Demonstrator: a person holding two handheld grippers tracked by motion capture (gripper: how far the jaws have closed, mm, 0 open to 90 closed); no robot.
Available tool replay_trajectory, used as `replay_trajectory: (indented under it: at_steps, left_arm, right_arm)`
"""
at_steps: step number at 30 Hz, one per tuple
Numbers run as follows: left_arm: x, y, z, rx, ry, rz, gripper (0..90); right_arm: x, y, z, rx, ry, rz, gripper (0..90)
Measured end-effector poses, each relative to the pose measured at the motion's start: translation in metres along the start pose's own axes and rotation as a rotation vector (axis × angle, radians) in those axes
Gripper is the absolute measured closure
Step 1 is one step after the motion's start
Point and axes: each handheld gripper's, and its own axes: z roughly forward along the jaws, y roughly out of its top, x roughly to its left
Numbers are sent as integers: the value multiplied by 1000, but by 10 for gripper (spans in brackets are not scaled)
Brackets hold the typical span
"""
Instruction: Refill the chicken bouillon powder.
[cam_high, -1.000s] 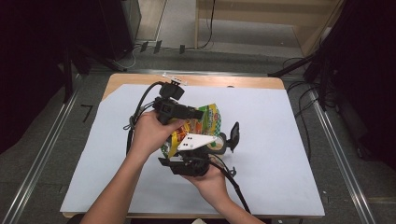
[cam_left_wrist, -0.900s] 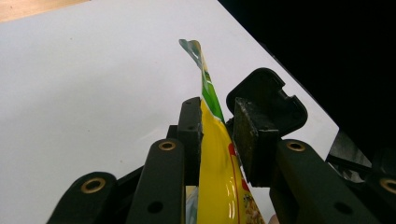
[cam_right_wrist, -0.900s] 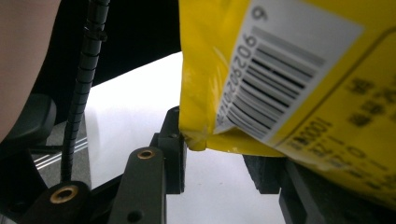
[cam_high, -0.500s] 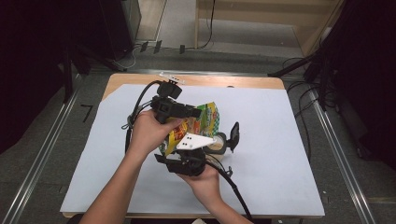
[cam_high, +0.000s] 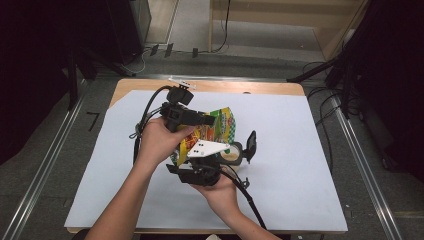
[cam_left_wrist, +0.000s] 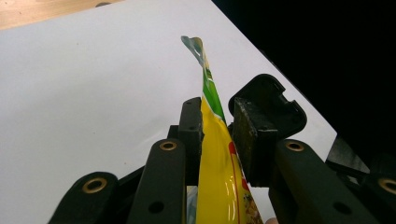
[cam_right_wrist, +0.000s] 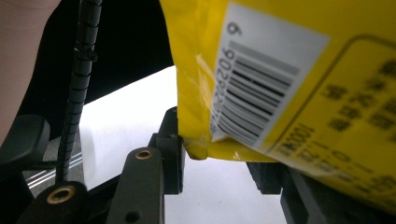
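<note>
High view: a yellow-and-green snack bag (cam_high: 212, 131) is held above the white-covered bench (cam_high: 300, 150) between the left tool (cam_high: 197, 119) and the right tool (cam_high: 235, 152), so lifting is judged done and any opening or placing remains. Left gripper view: the bag's edge (cam_left_wrist: 212, 140) is clamped between the closed jaws. Right gripper view: the jaws stand parted beneath the barcoded corner (cam_right_wrist: 205, 140), which is not gripped.

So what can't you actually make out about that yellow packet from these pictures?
- High view: the hands and grippers cover much of the snack packet; its printing is too small to read.
- Right gripper view: the packet's label runs off the frame edges; text blurred.
- Left gripper view: the packet shows edge-on between the jaws, its faces unseen.
</note>
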Motion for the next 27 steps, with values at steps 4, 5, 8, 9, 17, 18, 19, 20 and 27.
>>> replay_trajectory:
  at_steps: [4, 5, 8, 9, 17, 18, 19, 20, 27]
  left_arm:
    - [1, 0, 2, 7, -12, -7, 737]
    - [1, 0, 2, 9, -14, -10, 736]
    - [0, 0, 5, 14, -30, -17, 733]
    - [-1, 0, 6, 20, -33, -20, 732]
    - [-1, 3, 15, 57, -34, -48, 717]
    - [-1, 4, 15, 57, -36, -55, 715]
    - [0, 4, 15, 58, -40, -58, 715]
    - [1, 5, 15, 61, -42, -62, 716]
    - [5, 9, 16, 99, -28, -65, 730]
  right_arm:
    - [0, 0, -1, 15, 5, 2, 630]
    - [-1, 0, -1, 20, 5, 1, 630]
    - [-1, 0, -6, 37, 8, -15, 632]
    - [-1, -1, -8, 39, 10, -20, 632]
    - [-6, -6, -14, 37, 51, 11, 635]
    - [-7, -5, -15, 39, 57, 14, 636]
    - [-7, -5, -15, 40, 61, 18, 635]
    - [-7, -4, -15, 43, 62, 19, 636]
    - [-9, -1, -13, 57, 88, 32, 641]
